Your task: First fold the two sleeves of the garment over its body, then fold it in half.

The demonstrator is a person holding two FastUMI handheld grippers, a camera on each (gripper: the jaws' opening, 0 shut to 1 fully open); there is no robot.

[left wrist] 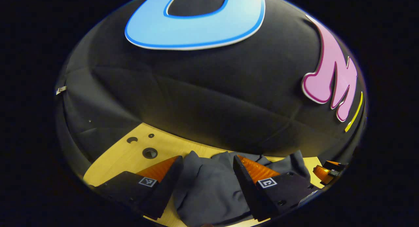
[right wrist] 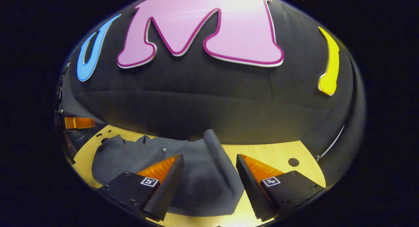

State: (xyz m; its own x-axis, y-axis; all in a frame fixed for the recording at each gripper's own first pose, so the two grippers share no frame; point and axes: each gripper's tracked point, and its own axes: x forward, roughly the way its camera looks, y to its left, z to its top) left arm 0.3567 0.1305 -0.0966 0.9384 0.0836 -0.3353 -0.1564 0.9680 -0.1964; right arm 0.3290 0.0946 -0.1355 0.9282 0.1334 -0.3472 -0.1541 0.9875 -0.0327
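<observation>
Both sets of jaws are held apart over a dark grey garment [right wrist: 203,184] spread rumpled on a pale wooden counter [right wrist: 278,155]. In the right gripper view, the right gripper [right wrist: 209,184] is poised with cloth directly between and just below its fingers, a raised fold running away from the jaws toward the far wall. In the left gripper view, the left gripper [left wrist: 206,184] is likewise set above bunched fabric, nothing clamped. The garment's bulk is seen stretching to the left of the right jaws, so that gripper is judged nearer the sleeve. Beyond, holes [left wrist: 150,152] are drilled in the counter, backed by black cloth.
</observation>
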